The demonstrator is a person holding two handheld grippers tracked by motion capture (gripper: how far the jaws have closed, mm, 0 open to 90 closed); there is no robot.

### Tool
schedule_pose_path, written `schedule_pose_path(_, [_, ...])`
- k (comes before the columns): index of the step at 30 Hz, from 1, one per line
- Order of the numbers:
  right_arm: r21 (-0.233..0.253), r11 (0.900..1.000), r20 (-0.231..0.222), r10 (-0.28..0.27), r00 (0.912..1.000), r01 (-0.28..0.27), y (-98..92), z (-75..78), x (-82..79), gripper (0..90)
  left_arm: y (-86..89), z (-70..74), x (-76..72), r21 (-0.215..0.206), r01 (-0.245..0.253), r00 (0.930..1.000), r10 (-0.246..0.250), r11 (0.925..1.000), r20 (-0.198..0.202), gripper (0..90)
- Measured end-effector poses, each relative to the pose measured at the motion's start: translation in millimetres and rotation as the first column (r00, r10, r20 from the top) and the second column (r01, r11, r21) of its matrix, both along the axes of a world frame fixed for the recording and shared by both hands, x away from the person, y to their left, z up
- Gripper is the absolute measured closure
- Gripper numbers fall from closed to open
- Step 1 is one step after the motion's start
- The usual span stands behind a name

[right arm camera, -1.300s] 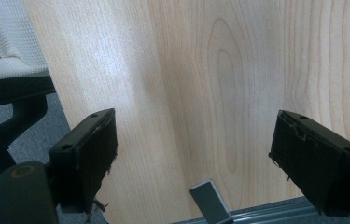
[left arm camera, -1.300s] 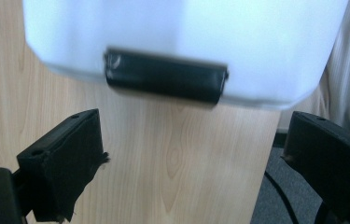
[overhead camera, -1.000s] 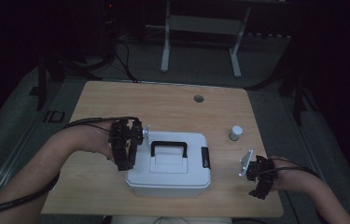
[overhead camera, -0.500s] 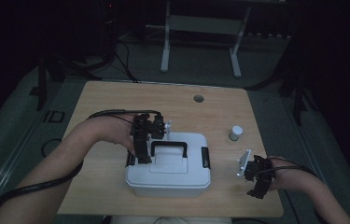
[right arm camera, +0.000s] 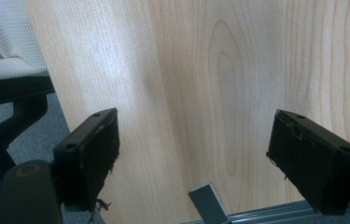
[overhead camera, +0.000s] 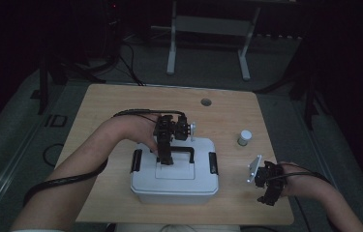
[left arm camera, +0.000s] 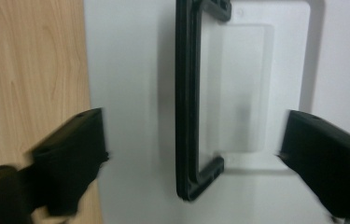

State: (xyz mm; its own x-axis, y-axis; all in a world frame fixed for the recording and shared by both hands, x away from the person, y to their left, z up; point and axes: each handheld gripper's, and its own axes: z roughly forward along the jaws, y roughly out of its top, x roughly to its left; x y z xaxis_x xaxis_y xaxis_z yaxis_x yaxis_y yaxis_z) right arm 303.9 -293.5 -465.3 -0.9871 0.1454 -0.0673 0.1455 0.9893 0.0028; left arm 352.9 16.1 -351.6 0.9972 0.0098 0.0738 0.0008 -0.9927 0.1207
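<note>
High view, left tool (overhead camera: 165, 159): moved from box's 9 o'clock edge onto lid, over black handle (overhead camera: 175, 153)
Left tool jaws: wide, straddling handle (left arm camera: 189, 100)
Right tool (overhead camera: 266, 180): unmoved, wide, over bare counter (overhead camera: 111, 104)

text: none legible; labels: none legible; brands: none legible; numbers: none legible; signs: none legible
</note>
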Motion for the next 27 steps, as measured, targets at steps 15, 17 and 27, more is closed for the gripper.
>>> schedule_pose_path(15, [0.007,1.000,-0.016,0.015,0.9998,-0.015,-0.5,-7.6,-1.4,18.7,-13.1,-9.9,7.9,0.049,0.020,0.9976,-0.016,0.9986,-0.068,67.4])
schedule_pose_path(17, [0.007,1.000,-0.015,0.015,0.9998,-0.015,-0.4,-7.5,-1.4,18.7,-13.3,-10.5,10.8,0.067,0.000,0.9974,0.005,0.9977,-0.073,70.2])
schedule_pose_path(27, [0.008,1.000,-0.008,0.018,0.9998,-0.018,1.5,-5.9,-0.3,18.7,-14.4,-8.7,7.3,0.062,0.012,0.9915,-0.004,0.9980,-0.130,82.2])
